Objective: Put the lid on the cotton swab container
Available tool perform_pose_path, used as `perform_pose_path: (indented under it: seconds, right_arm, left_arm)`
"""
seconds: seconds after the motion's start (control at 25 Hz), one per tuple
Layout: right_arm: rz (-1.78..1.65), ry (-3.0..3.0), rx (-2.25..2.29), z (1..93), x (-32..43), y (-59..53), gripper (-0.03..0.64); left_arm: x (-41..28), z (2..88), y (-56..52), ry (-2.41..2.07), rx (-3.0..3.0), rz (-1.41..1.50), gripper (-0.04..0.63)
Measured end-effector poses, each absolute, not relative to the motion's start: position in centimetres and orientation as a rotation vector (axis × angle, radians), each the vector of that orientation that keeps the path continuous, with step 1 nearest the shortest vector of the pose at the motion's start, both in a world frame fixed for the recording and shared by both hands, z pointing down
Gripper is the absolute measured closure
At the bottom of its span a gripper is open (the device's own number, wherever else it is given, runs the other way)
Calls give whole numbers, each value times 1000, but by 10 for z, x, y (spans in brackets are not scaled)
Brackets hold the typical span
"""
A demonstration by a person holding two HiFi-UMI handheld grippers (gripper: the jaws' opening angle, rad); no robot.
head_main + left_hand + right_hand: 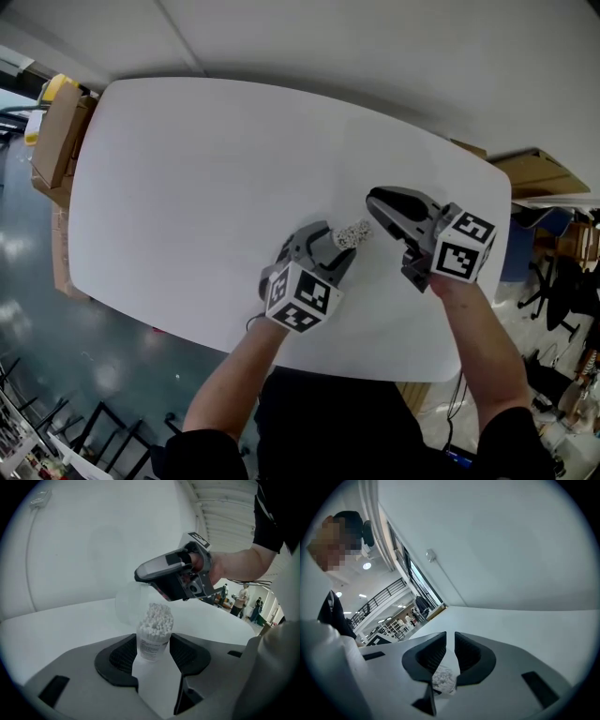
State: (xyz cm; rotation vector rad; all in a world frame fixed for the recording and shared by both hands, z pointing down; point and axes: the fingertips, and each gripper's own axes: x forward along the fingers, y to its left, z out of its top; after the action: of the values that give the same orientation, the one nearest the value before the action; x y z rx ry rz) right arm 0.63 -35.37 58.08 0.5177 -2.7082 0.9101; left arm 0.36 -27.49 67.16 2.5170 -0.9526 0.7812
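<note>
Left gripper (330, 246) has the cotton swab container (153, 630) upright between its pads. The jaws stand wide, the pads look pressed to both its sides, and swab heads bulge out of the open top. Can't tell if its base touches the table (187, 169).

Right gripper (378, 202) sits just above and beyond the container, tip aimed toward it. Its jaws are nearly together with a thin slit between, pinching what looks like the wall of the clear lid (125, 604). The lid hangs under that tip – just behind-left of the container as the left gripper sees it, not on it yet.

Off the table: cardboard boxes (56, 131) well out to the left gripper's left; more cardboard (539, 173) and an office chair (561, 286) past the right gripper.
</note>
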Motion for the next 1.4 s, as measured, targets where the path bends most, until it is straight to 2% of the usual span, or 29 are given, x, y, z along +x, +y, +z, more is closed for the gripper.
perform_pose_path:
  seconds: [0.12, 0.6, 1.4]
  right_arm:
    - [887, -2658, 521, 580, 1, -356, 600]
    - [945, -2508, 473, 599, 13, -329, 600]
    - [968, -2481, 387, 604, 25, -266, 600]
  left_arm:
    - [9, 670, -269, -923, 2535, 795, 387]
    - [18, 664, -241, -770, 2648, 893, 391]
    - [24, 673, -247, -890, 2513, 830, 390]
